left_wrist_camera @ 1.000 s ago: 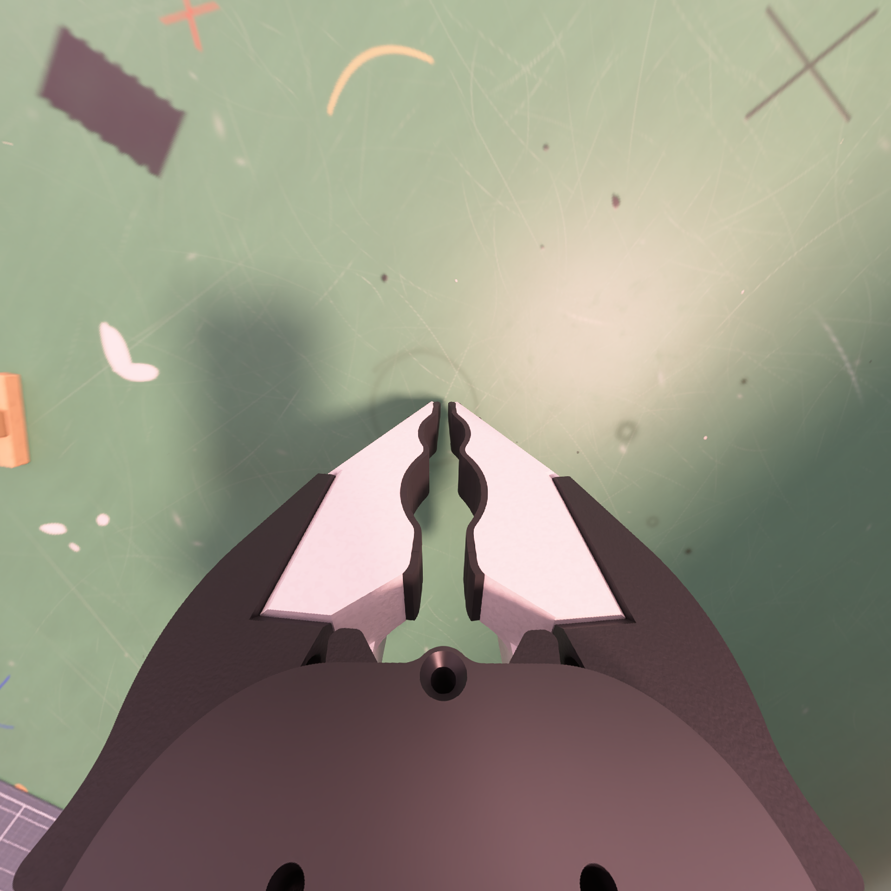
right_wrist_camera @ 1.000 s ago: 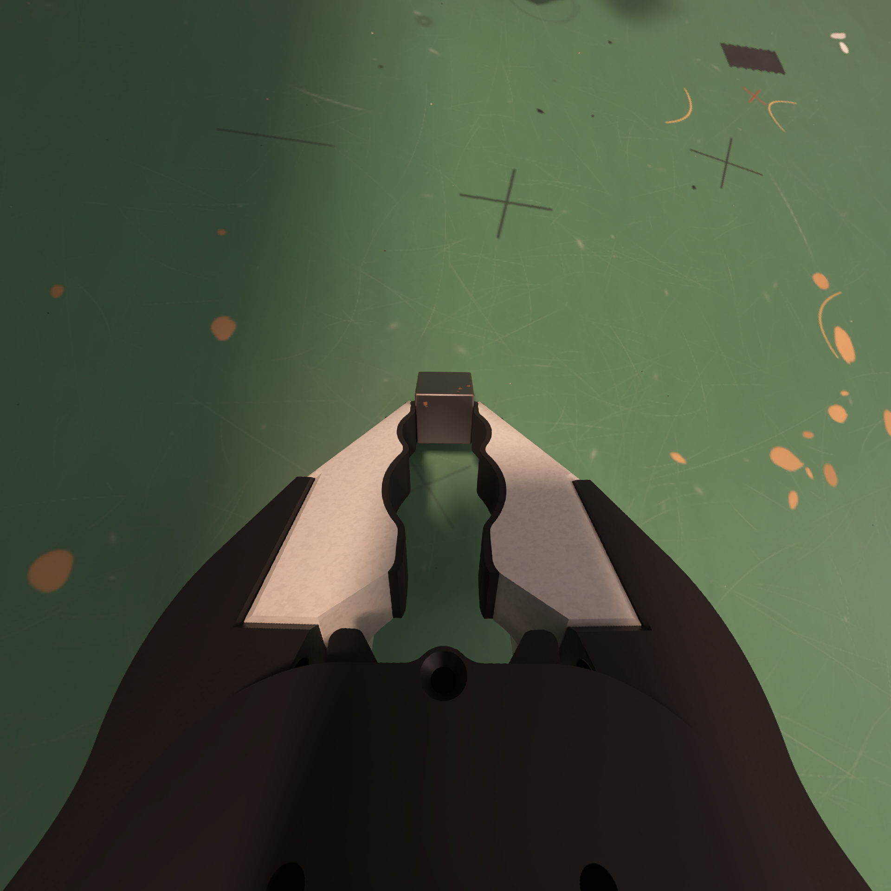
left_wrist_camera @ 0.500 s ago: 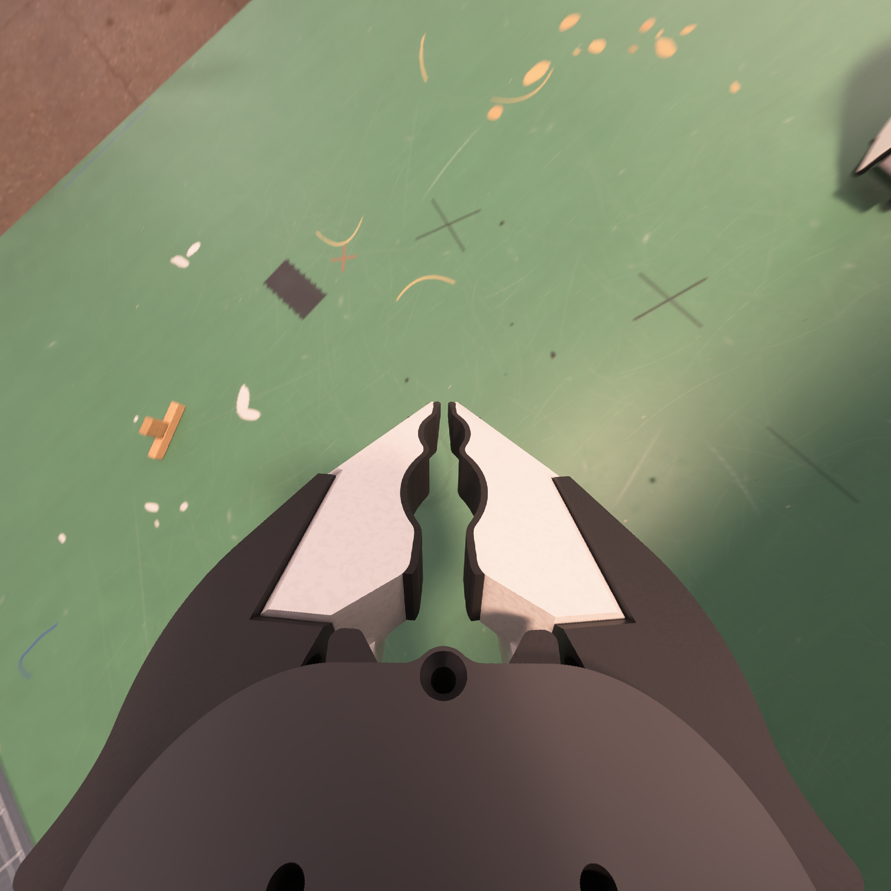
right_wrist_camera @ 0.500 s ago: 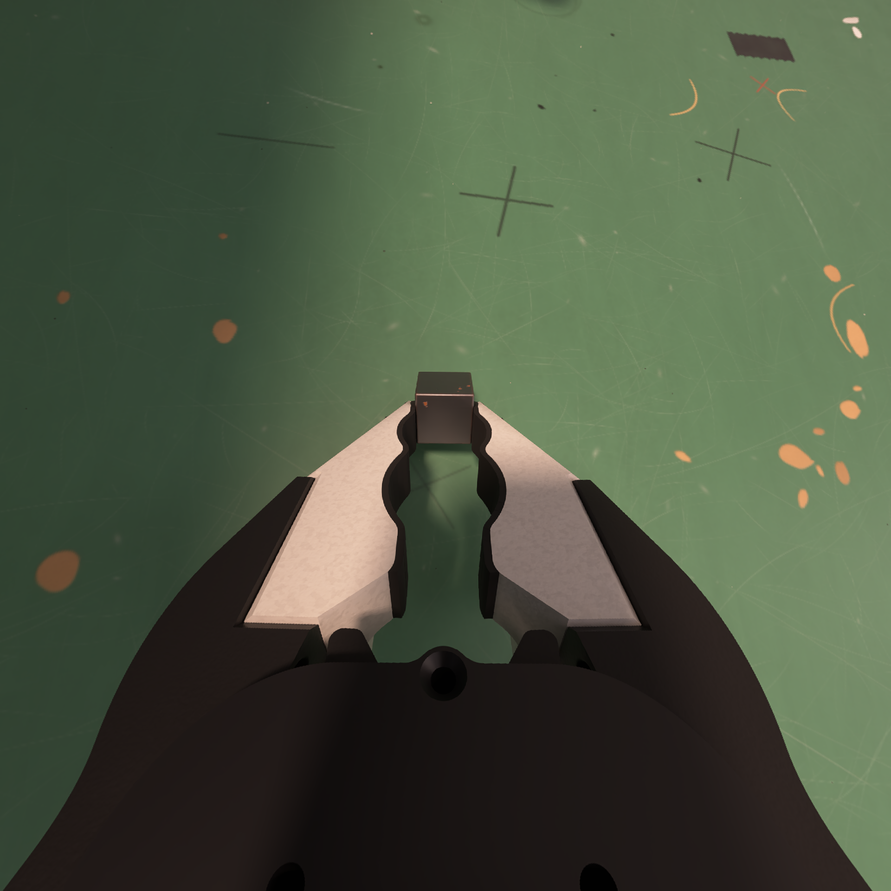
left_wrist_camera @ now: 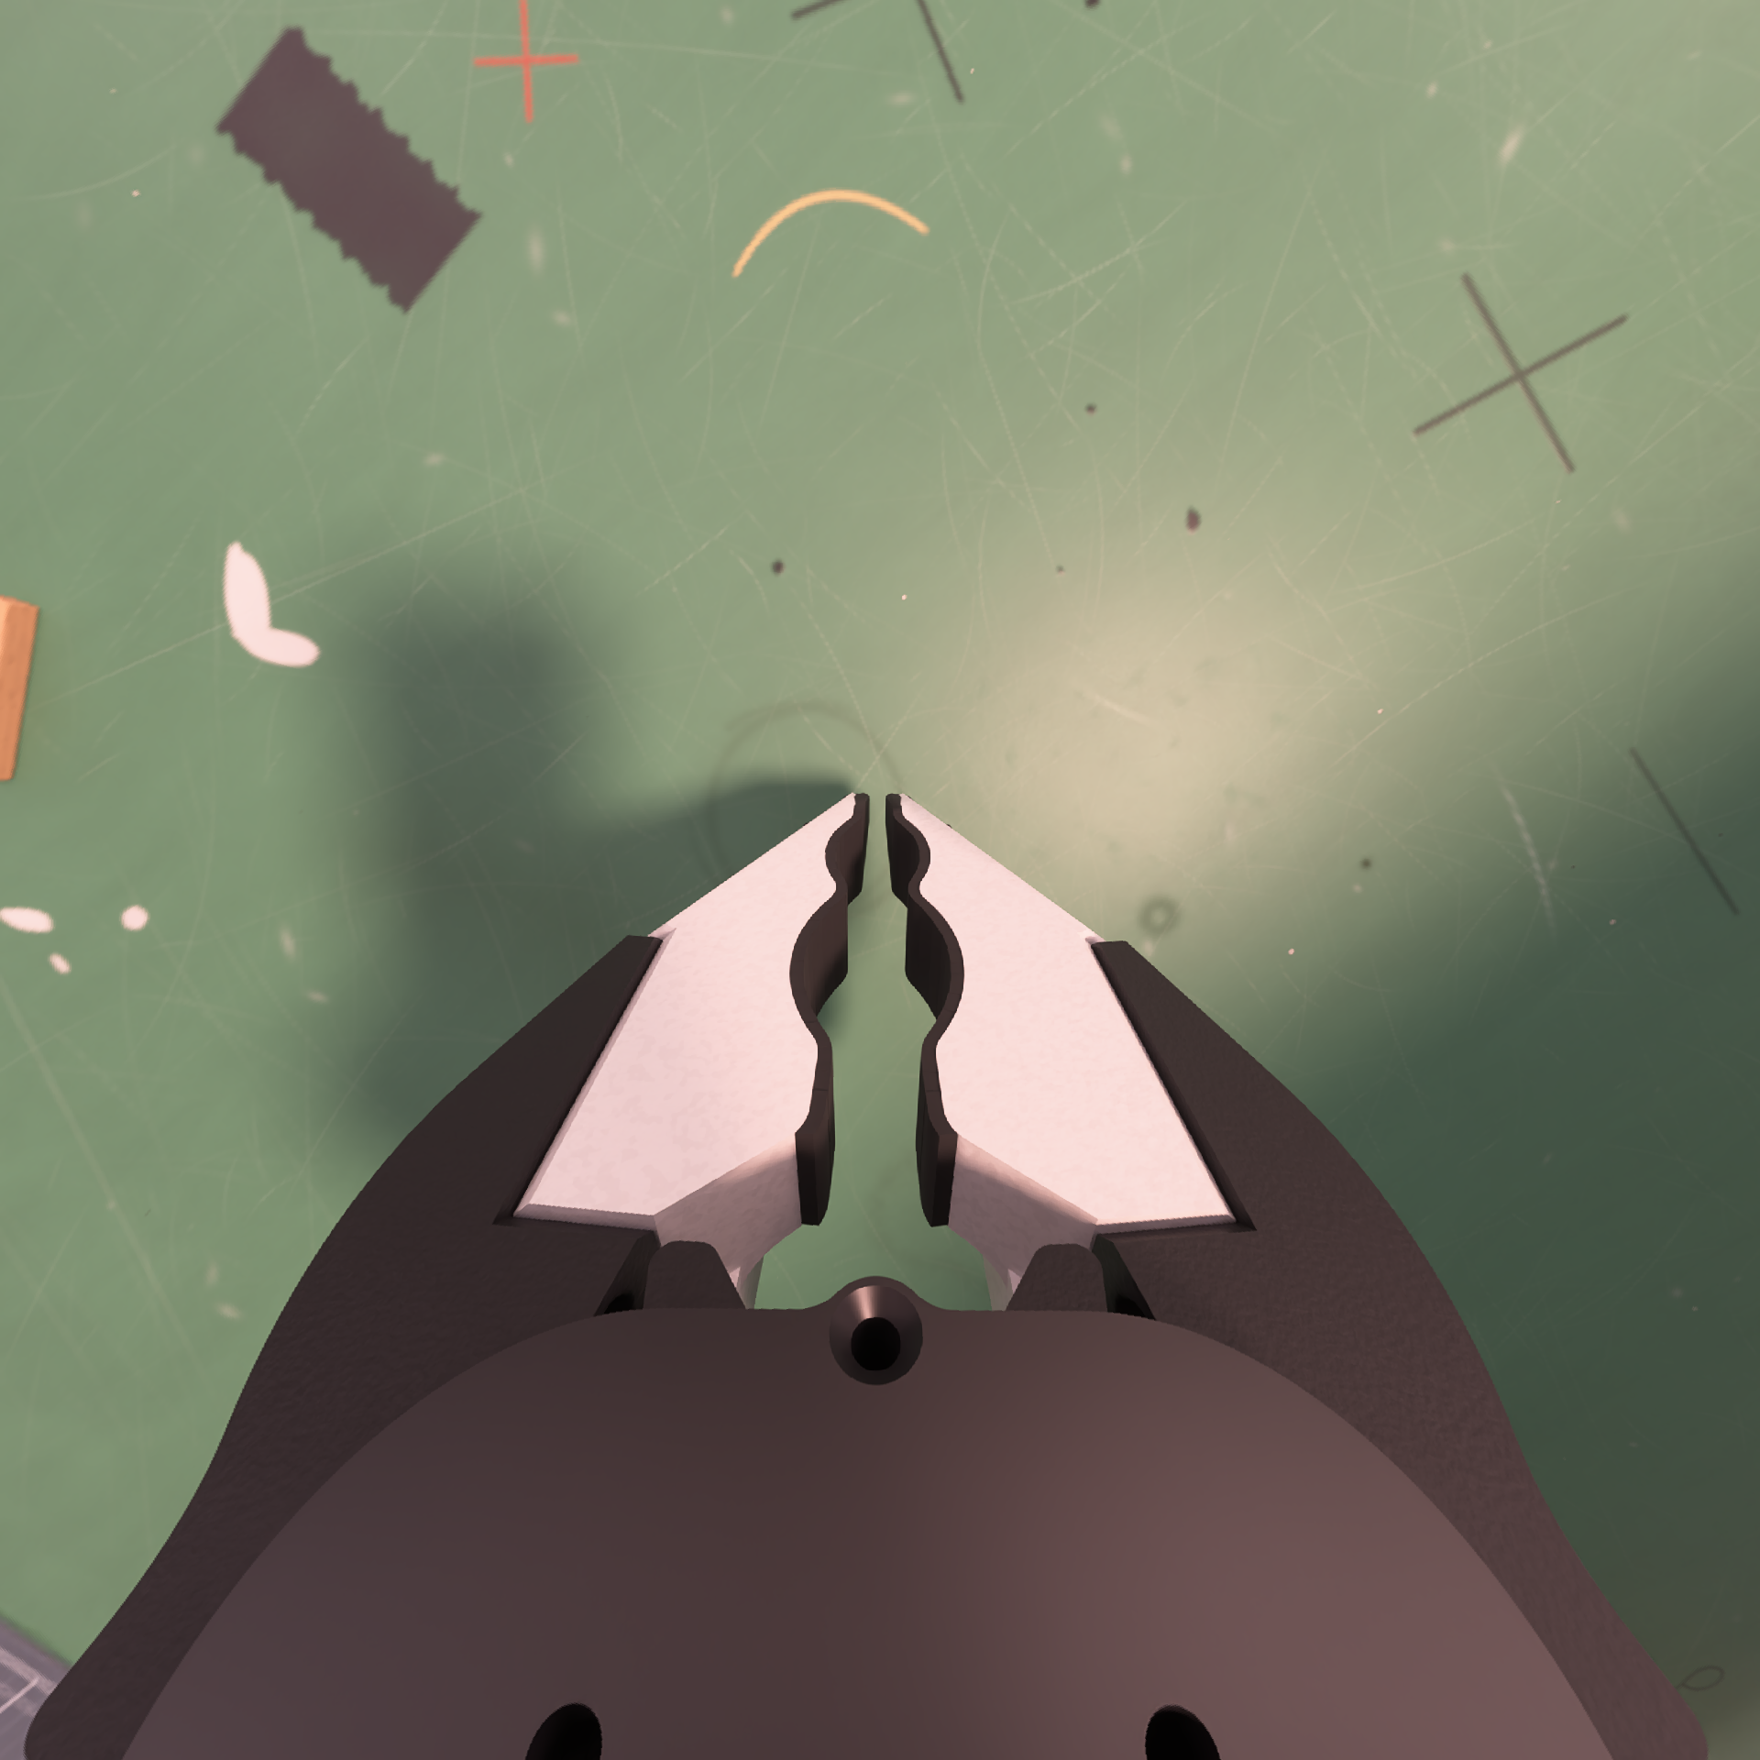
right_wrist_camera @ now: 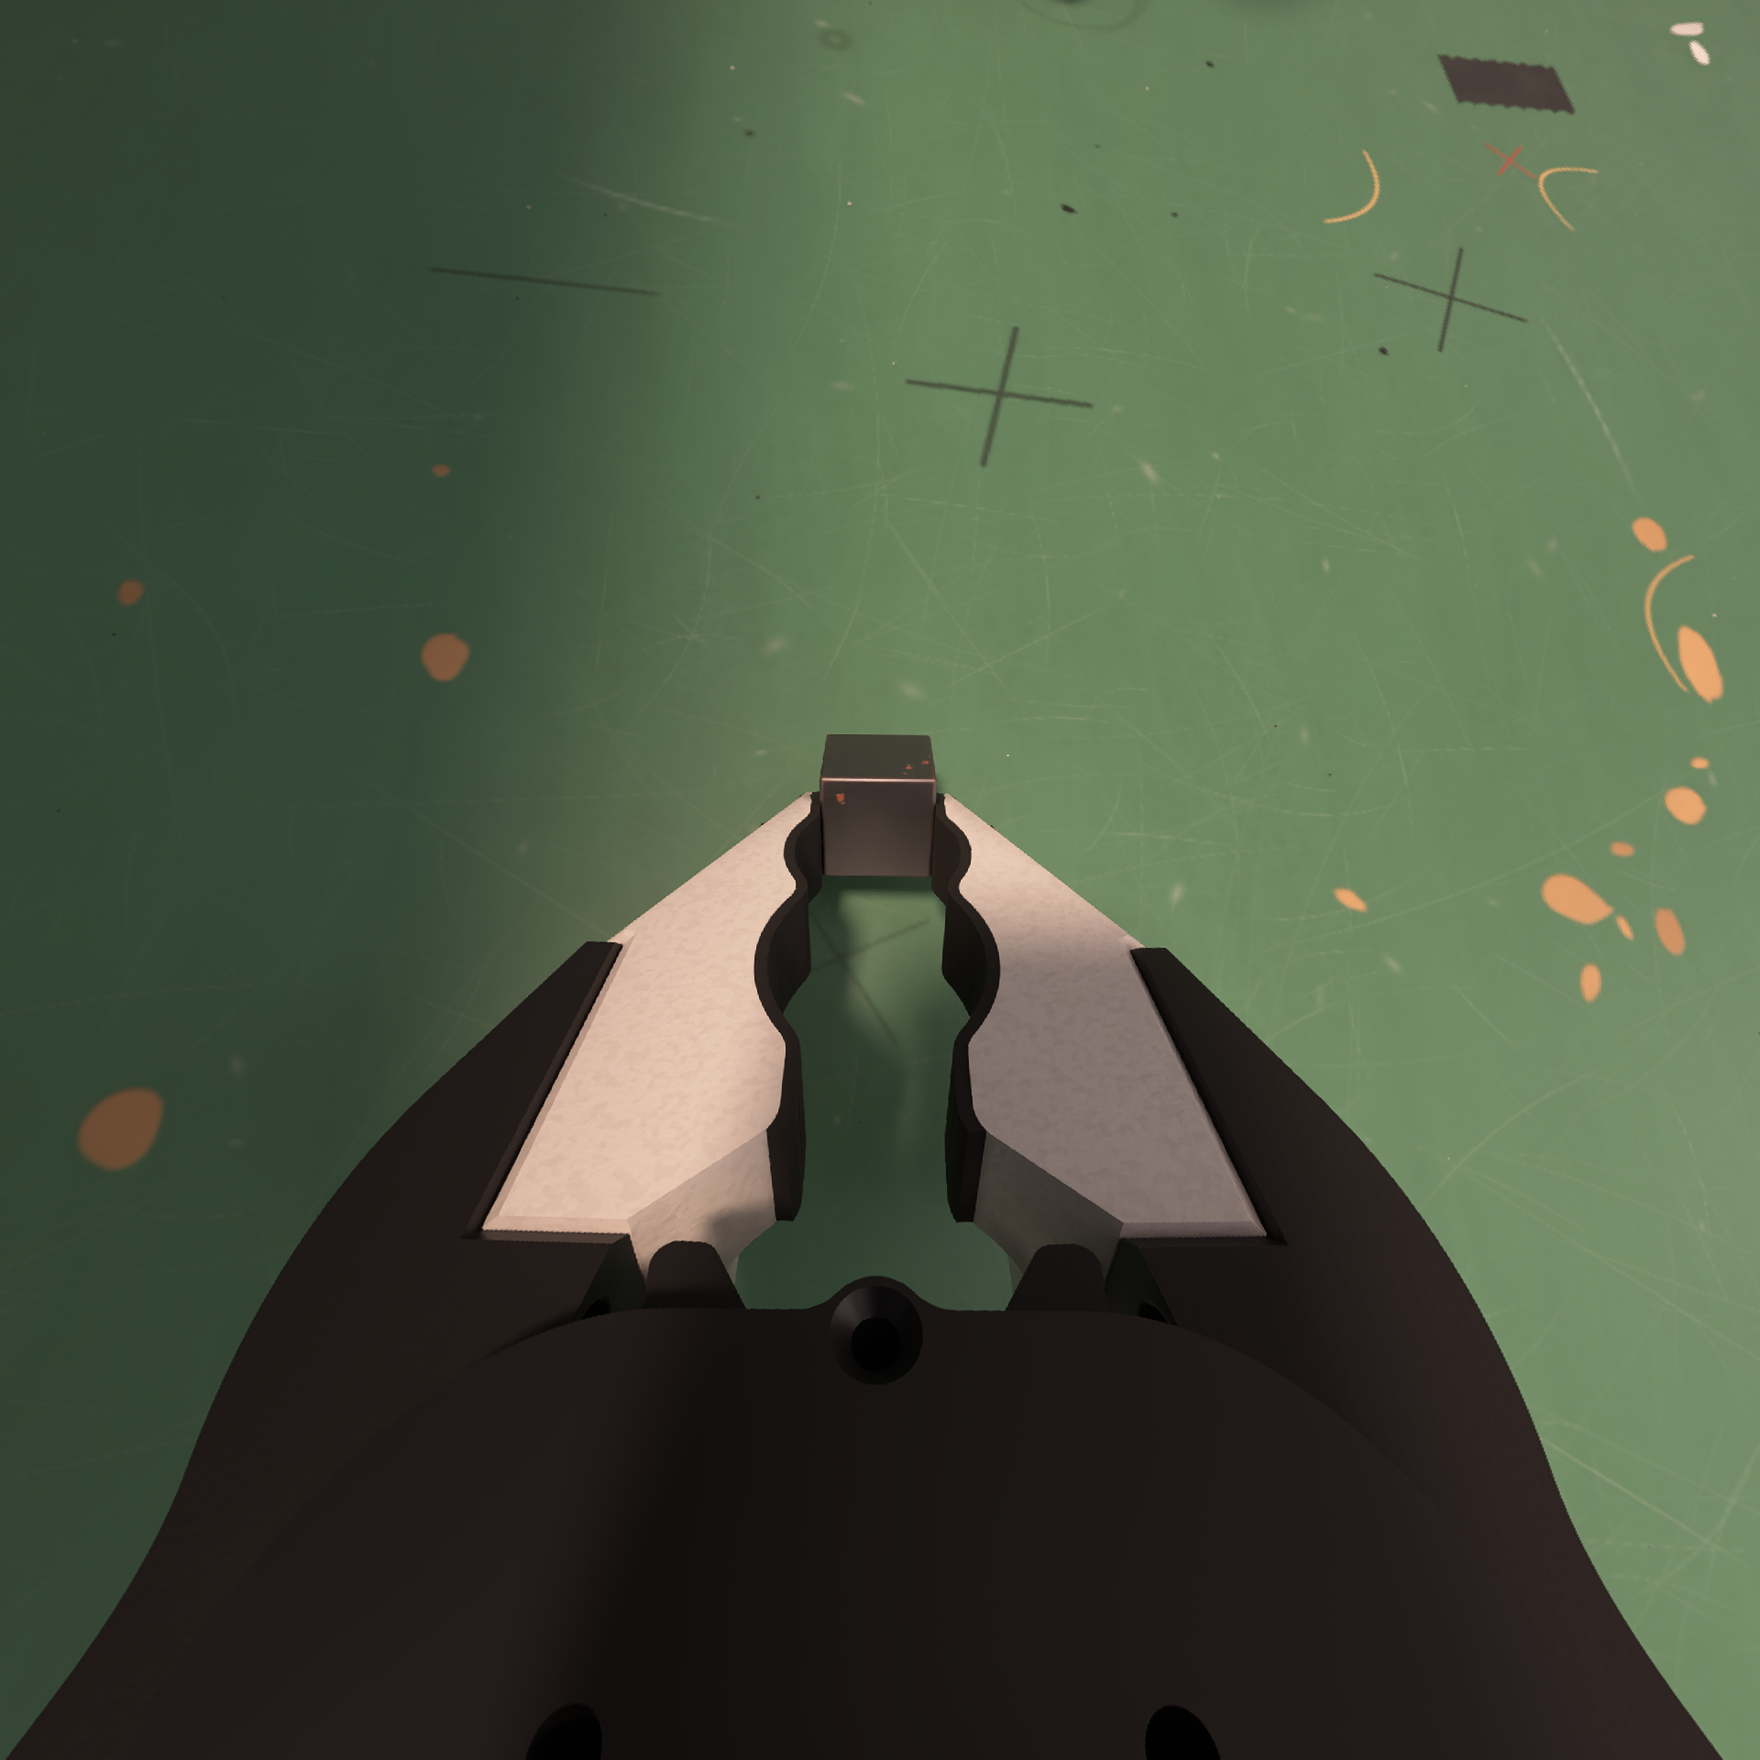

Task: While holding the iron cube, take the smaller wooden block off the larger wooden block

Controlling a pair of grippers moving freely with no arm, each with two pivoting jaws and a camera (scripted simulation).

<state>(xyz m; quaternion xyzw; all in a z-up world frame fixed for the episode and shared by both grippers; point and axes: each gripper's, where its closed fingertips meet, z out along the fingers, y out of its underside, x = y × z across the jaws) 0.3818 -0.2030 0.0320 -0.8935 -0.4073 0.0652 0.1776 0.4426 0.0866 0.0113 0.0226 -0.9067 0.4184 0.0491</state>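
Right gripper (right_wrist_camera: 876, 810) jaws clamp the iron cube (right_wrist_camera: 874, 824) at frame centre; left gripper (left_wrist_camera: 877, 805) jaws nearly closed, empty, over the green table (left_wrist_camera: 1048, 571).

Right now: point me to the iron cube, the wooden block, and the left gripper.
iron cube (right_wrist_camera: 874, 827): right wrist view, on its near face.
wooden block (left_wrist_camera: 13, 688): left wrist view, on the sliver at the left edge.
left gripper (left_wrist_camera: 876, 802): left wrist view, midway between the shut fingertips.

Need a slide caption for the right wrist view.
Right hand-held gripper shut on the iron cube above the scratched green mat.
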